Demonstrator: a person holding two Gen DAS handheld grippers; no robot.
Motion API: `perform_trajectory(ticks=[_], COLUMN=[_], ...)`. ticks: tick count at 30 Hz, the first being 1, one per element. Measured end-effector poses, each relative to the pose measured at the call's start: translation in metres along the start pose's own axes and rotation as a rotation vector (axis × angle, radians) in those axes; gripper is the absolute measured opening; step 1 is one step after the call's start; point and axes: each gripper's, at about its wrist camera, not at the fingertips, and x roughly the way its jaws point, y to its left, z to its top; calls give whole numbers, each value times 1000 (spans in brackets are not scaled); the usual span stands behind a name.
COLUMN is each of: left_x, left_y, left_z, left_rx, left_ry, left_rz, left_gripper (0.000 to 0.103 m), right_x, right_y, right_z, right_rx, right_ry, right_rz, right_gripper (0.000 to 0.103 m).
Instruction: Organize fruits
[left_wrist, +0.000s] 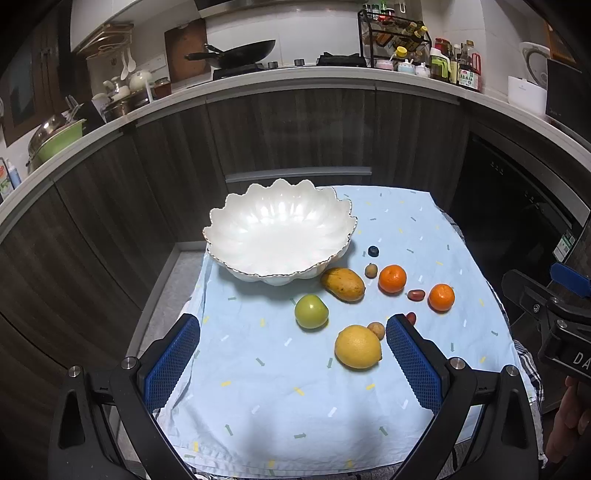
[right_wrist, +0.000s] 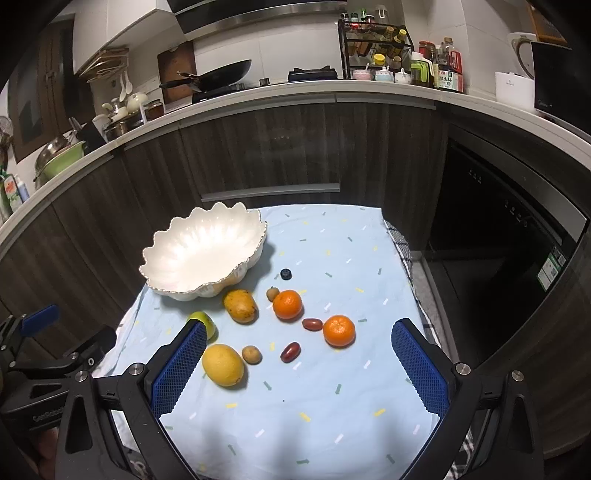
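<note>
Right now I am holding both tools above the near edge of the cloth-covered surface (left_wrist: 332, 398), tilted down toward the fruit, and nothing is picked up yet. My left hand-held gripper (left_wrist: 291, 363) is standing with its jaws spread wide and empty, and my right hand-held gripper (right_wrist: 299, 367) is spread just as wide, also empty. The scalloped white bowl (left_wrist: 221, 230) is sitting empty at the far left of the blue cloth, and every fruit is lying loose in front of it and to its right: the mango (left_wrist: 342, 283) just beside the bowl's foot, the green apple (left_wrist: 311, 311) nearer me, the lemon (left_wrist: 357, 346) nearest, with a small brown fruit (left_wrist: 376, 329) touching or almost touching it. Two mandarins (right_wrist: 287, 304) are lying further right, with two red oval fruits (right_wrist: 290, 352) near them and a dark blueberry (right_wrist: 286, 273) apart at the back. I am judging the lemon the sensible first pick for the left tool, since it is lying close ahead of those jaws. To do it well I should be lowering straight over its middle, keeping the right pad clear of the small brown fruit, and closing gently, because round fruit is likely to roll off under a skewed squeeze.
</note>
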Motion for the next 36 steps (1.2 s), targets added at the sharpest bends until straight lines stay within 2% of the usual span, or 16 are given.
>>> perform_trajectory(ticks=[36], left_x=[-2], left_y=[0], left_z=[-2], left_rx=[3], left_ry=[-6], left_rz=[6], left_gripper=[103], right_x=[0], right_y=[-3], right_z=[0], right_rx=[3], right_ry=[2], right_rz=[1], right_gripper=[101])
